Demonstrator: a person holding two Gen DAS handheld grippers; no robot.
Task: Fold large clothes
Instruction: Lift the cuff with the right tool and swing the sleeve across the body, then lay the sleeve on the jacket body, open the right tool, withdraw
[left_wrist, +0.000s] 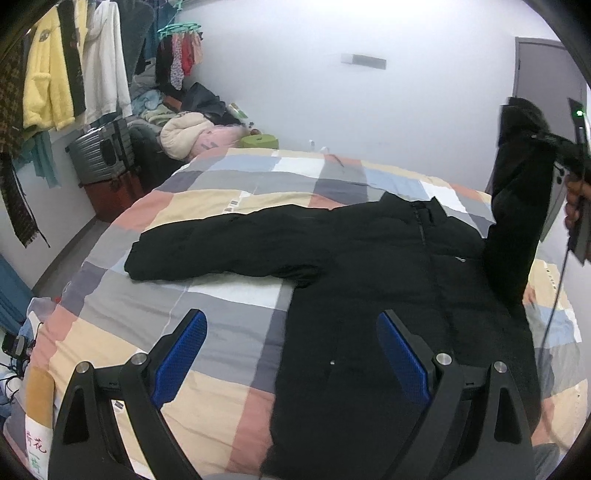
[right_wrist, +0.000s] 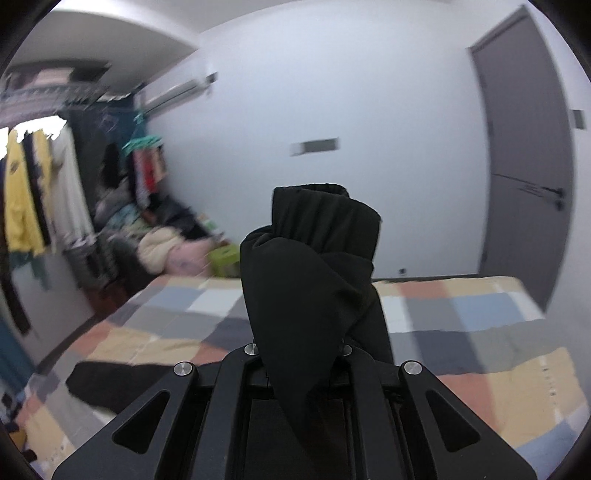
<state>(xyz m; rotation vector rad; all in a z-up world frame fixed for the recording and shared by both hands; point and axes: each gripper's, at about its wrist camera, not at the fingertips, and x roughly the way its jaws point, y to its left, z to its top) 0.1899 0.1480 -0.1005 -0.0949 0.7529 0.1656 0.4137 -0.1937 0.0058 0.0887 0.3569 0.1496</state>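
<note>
Left wrist view: black jacket (left_wrist: 369, 295) spread flat on the checked bedspread (left_wrist: 221, 332), body running from near edge toward the collar, one sleeve (left_wrist: 221, 247) stretched out leftward across the bed, the other sleeve (left_wrist: 517, 206) raised off the bed at the right. Right gripper (right_wrist: 299, 354) clenched on that raised sleeve's cuff, so nearer to it and likely to swing it leftward over the body. Left gripper (left_wrist: 291, 358) spread wide and empty, hovering over the jacket's near left edge.

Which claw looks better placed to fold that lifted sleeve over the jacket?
The right claw: it is shut on the lifted sleeve. The left claw hovers open and empty over the jacket.
</note>
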